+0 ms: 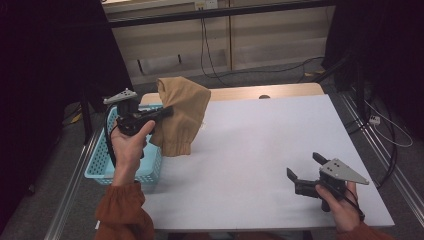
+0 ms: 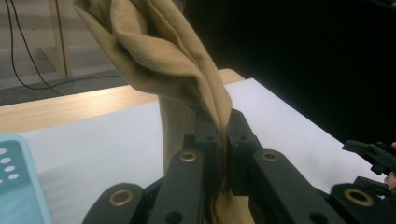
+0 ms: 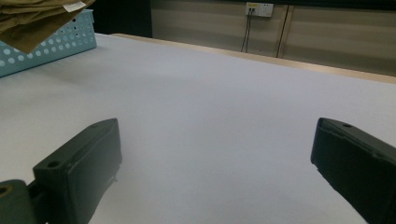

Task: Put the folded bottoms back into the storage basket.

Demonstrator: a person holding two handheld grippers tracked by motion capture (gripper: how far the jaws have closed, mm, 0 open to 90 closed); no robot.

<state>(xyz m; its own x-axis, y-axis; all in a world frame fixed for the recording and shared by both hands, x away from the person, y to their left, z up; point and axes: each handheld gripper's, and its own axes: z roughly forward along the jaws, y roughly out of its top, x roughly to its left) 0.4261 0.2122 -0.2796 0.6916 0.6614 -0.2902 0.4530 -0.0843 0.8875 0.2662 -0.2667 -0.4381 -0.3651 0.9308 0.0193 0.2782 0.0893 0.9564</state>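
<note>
Left gripper [image 1: 167, 111] is clamped on a tan cloth [image 1: 181, 114], held up above the table's [image 1: 260, 145] left edge, just beside the light-blue basket [image 1: 102, 162]; the cloth hangs in folds (lower hem near the tabletop). Right gripper [image 1: 302, 165] sits low at the near right corner, jaws spread wide, nothing between them.
</note>
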